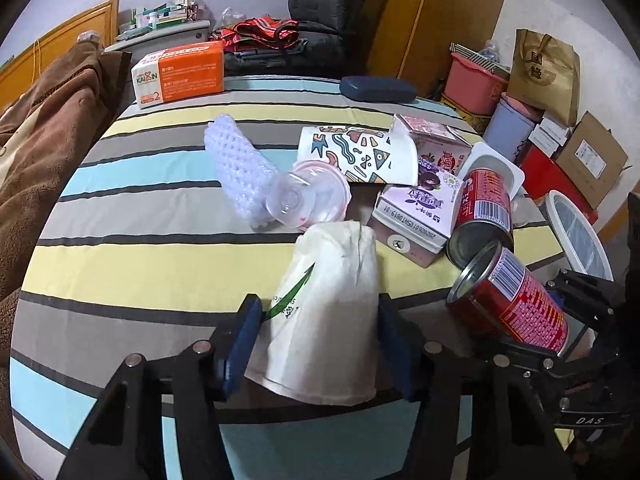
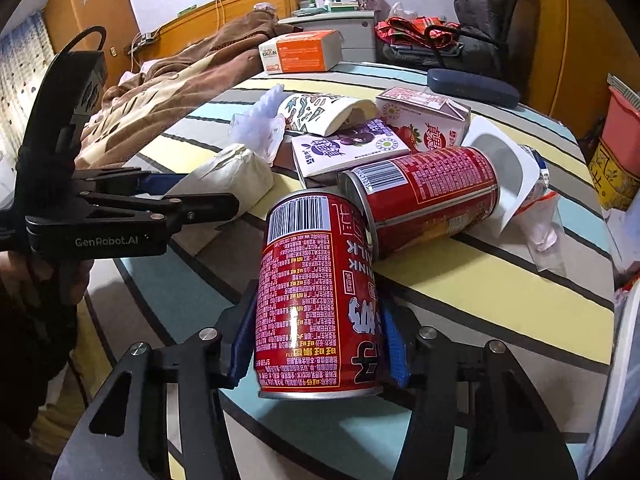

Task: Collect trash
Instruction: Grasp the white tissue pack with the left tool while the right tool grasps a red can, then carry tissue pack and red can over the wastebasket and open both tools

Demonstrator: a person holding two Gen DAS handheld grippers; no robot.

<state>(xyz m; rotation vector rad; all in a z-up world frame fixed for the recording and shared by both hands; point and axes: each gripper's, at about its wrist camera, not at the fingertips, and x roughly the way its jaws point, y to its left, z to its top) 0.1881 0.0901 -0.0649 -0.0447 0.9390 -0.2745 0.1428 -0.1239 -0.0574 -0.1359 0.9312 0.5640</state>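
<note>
Pinching 1 squashed white paper cup [image 1: 332,312] in your left gripper [image 1: 320,344] and 1 red can [image 2: 320,304] in your right gripper [image 2: 320,340], you're probably clearing both at once, remaining trash piled around 1 o'clock.

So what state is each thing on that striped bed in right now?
Left gripper: fingers shut on the white paper cup, crumpled.
Right gripper: fingers shut on a red can, held above the bedcover.
Second red can: lying on its side.
Patterned cup: tipped over.
Purple carton: lying flat.
Clear plastic cup: on its side.
Glasses case: closed.
</note>
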